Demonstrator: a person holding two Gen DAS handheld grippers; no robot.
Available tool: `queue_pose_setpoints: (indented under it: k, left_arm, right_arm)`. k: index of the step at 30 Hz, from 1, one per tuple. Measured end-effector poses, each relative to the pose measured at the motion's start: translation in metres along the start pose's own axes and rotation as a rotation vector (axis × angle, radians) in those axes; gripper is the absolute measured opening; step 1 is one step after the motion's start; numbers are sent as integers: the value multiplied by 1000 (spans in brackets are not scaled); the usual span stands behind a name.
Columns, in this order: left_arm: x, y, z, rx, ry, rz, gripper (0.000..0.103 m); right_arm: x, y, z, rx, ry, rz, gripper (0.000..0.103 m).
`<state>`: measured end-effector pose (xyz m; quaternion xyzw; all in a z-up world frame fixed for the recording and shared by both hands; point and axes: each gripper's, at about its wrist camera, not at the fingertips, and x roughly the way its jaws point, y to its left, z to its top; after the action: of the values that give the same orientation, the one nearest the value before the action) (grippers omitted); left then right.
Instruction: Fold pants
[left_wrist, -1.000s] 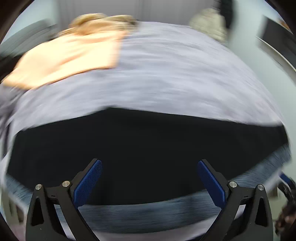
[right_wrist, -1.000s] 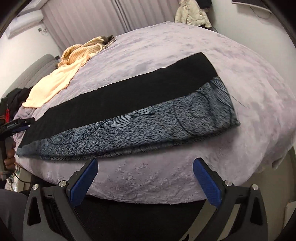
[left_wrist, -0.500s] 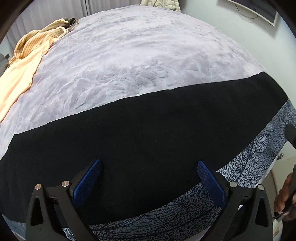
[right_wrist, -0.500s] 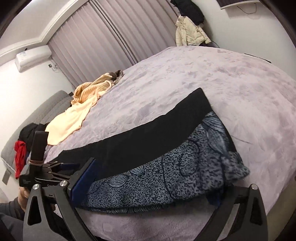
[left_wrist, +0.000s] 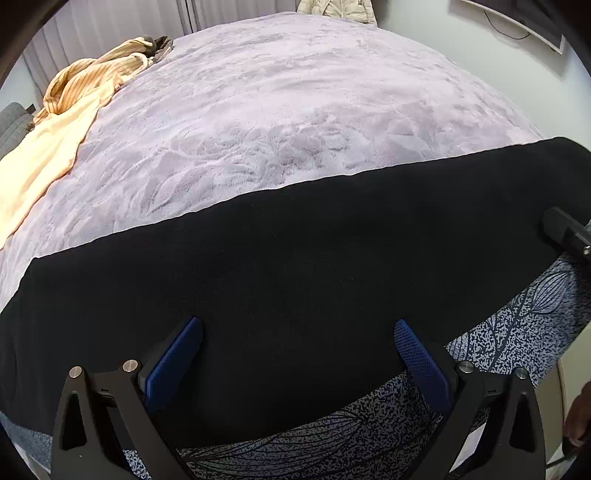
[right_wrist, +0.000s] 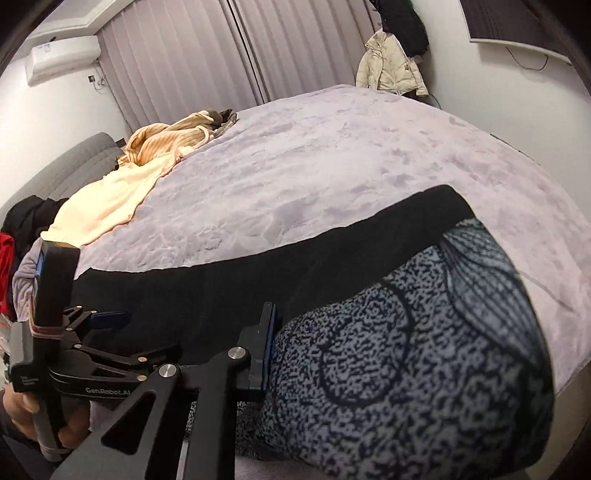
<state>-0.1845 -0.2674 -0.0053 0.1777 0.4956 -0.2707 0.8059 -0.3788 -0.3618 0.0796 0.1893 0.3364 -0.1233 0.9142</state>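
Clamping shut on the pants' (right_wrist: 424, 350) patterned hem at lower right since half a second ago, the right gripper (right_wrist: 267, 347) looks ready to start the fold, while the left gripper (left_wrist: 297, 360) stays spread wide over the black half.

You have even, soft indoor light, no glare. Both views bend strongly at the dark round edges. The pants (right_wrist: 424, 350) close to the right lens look blurred.

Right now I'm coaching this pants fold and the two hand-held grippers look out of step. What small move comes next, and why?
Probably close the left hand-held gripper on the near edge of the pants. Its jaws stand wide open over the black strip, gripping nothing, while the right hand-held gripper seems already shut on the patterned end. With both ends held, the pants could lift evenly off the bed.
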Motion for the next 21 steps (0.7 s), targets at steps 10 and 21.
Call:
queue_pose_setpoints:
  k: [10, 21]
  left_arm:
    - [-29, 16, -8, -34, -23, -49, 103]
    - [-89, 177, -20, -330, -149, -3, 103]
  right_arm:
    - [-35, 58, 23, -133, -56, -59, 18]
    - [-36, 196, 34, -412, -124, 4, 18]
